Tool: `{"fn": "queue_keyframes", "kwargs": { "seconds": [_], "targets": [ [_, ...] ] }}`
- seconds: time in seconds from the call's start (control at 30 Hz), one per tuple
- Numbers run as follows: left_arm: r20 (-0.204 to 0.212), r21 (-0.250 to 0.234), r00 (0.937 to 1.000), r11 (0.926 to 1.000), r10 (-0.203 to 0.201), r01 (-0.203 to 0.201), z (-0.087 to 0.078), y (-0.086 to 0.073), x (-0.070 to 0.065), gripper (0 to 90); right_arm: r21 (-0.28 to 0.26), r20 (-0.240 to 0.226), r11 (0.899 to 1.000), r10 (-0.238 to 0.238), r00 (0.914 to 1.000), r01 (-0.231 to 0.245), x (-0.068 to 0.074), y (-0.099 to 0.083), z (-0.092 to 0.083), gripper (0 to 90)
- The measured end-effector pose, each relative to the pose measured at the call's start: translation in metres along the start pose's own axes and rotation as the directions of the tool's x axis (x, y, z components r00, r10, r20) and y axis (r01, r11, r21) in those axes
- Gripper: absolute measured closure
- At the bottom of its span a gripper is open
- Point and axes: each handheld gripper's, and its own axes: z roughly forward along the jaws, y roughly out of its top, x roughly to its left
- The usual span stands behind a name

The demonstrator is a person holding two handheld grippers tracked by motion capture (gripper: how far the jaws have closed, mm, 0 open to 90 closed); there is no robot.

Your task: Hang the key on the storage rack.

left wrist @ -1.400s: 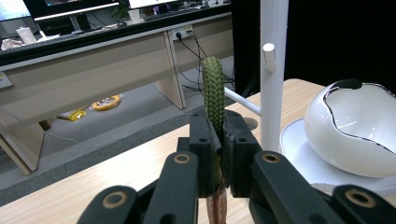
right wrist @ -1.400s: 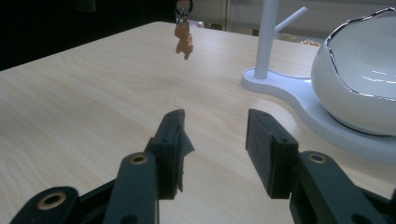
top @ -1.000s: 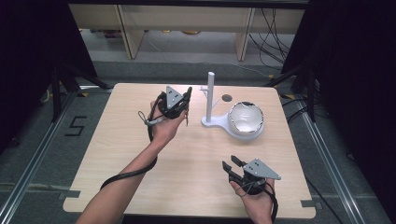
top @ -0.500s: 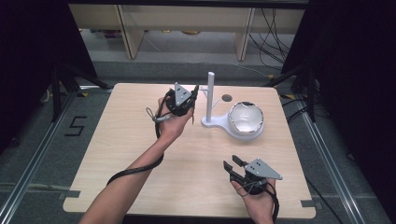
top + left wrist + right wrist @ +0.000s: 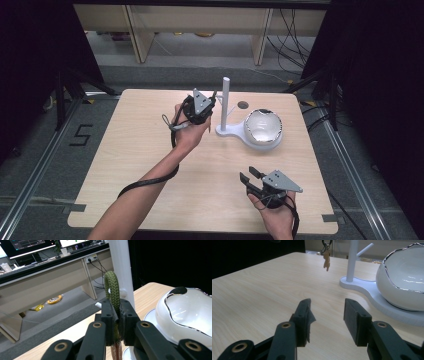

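High view: the left gripper holds a keychain right beside the white stand on the bench; the hanging looks unfinished.

Left gripper view: its jaws are clamped on the green cord loop, near the stand's side peg, not over it.

Right gripper view: the right gripper rests idle, jaws apart, holding nothing.

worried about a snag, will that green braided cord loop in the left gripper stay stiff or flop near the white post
The green braided cord loop probably holds its arch, standing upright above the shut left gripper. The small tan charm dangling below will likely swing, perhaps against the white post.
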Motion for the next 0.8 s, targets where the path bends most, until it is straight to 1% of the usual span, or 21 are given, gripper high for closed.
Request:
{"fn": "queue_keyframes", "kwargs": {
  "seconds": [0.03,0.13,0.23,0.27,0.3,0.33,0.37,0.4,0.43,0.47,0.5,0.53,0.57,0.6,0.63,0.67,0.7,0.73,0.77,0.8],
  "targets": [
    [0.001,0.003,0.9999,0.9999,0.012,-0.012,0.0,0.0,-0.002,82.8,0.01,0.003,1.0,0.004,1.0,-0.004,0.0,0.0,-0.001,57.8],
    [0.007,0.008,0.9998,0.9998,0.019,-0.019,0.002,0.001,-0.004,82.4,0.015,0.006,1.0,0.005,1.0,-0.005,0.001,0.0,-0.001,57.8],
    [0.011,0.014,0.9998,0.9998,0.014,-0.014,0.003,0.0,-0.005,81.8,0.011,0.008,1.0,0.003,1.0,-0.003,0.001,0.0,-0.001,57.8],
    [0.021,0.029,0.9996,0.9994,0.017,-0.017,0.005,-0.002,-0.005,81.1,0.004,0.002,1.0,-0.003,1.0,0.003,0.0,0.0,0.0,57.7],
    [0.021,0.029,0.9996,0.9994,0.017,-0.017,0.005,-0.002,-0.005,80.0,0.004,0.002,1.0,-0.003,1.0,0.003,0.0,0.0,0.0,57.7],
    [0.037,0.031,0.9993,0.9995,0.005,-0.007,0.006,-0.003,-0.005,80.0,0.01,0.007,1.0,-0.016,0.9999,0.015,-0.001,0.0,-0.002,57.7],
    [0.074,0.042,0.9972,0.999,0.012,-0.015,0.006,-0.003,-0.005,73.1,0.025,0.017,0.999,0.029,0.9994,-0.029,0.001,0.0,-0.003,57.7],
    [0.074,0.042,0.9972,0.999,0.012,-0.015,0.006,-0.003,-0.005,69.4,0.026,0.018,0.999,0.03,0.9994,-0.031,0.001,0.0,-0.003,57.6],
    [0.09,0.046,0.9959,0.9989,0.008,-0.013,0.006,-0.004,-0.005,69.4,0.026,0.018,0.999,0.03,0.9994,-0.031,0.001,0.0,-0.003,57.6],
    [0.097,0.051,0.9953,0.9986,0.011,-0.016,0.004,-0.005,-0.004,65.6,0.03,0.016,0.999,0.019,0.9997,-0.02,0.0,0.0,-0.004,57.7],
    [0.1,0.06,0.995,0.9981,0.004,-0.01,0.001,-0.007,-0.002,58.2,0.026,0.02,0.999,0.038,0.9991,-0.038,0.001,0.0,-0.004,57.6],
    [0.105,0.065,0.9945,0.9979,-0.01,0.003,-0.002,-0.008,0.0,55.8,0.02,0.021,1.0,0.022,0.9995,-0.022,-0.001,0.0,-0.004,57.6],
    [0.105,0.065,0.9945,0.9979,-0.01,0.003,-0.002,-0.008,0.0,53.1,0.004,0.011,1.0,0.006,0.9999,-0.006,-0.002,0.0,-0.003,57.6],
    [0.107,0.067,0.9942,0.9977,-0.008,0.001,-0.006,-0.01,0.002,50.7,0.016,0.017,1.0,0.008,0.9998,-0.008,-0.003,0.0,-0.004,57.5],
    [0.103,0.06,0.9946,0.9982,-0.01,0.004,-0.01,-0.012,0.004,48.9,0.014,0.023,1.0,0.014,0.9996,-0.015,-0.003,0.0,-0.004,57.5],
    [0.109,0.064,0.9938,0.9979,-0.018,0.011,-0.014,-0.014,0.007,48.9,0.014,0.023,1.0,0.014,0.9996,-0.015,-0.003,0.0,-0.004,57.5],
    [0.115,0.069,0.9932,0.9976,-0.017,0.009,-0.02,-0.017,0.01,46.9,0.016,0.027,1.0,0.021,0.9994,-0.021,-0.003,0.0,-0.005,57.4],
    [0.117,0.07,0.9929,0.9975,-0.018,0.01,-0.03,-0.022,0.015,43.8,0.008,0.02,1.0,0.012,0.9997,-0.012,-0.005,-0.001,-0.005,57.3],
    [0.117,0.07,0.9929,0.9975,-0.018,0.01,-0.03,-0.022,0.015,42.3,0.011,0.032,1.0,0.004,0.9995,-0.004,-0.006,-0.001,-0.005,57.2],
    [0.118,0.074,0.9928,0.9972,-0.021,0.012,-0.036,-0.025,0.017,41.0,0.012,0.035,1.0,0.014,0.9993,-0.014,-0.006,-0.001,-0.005,57.1]
  ]
}}
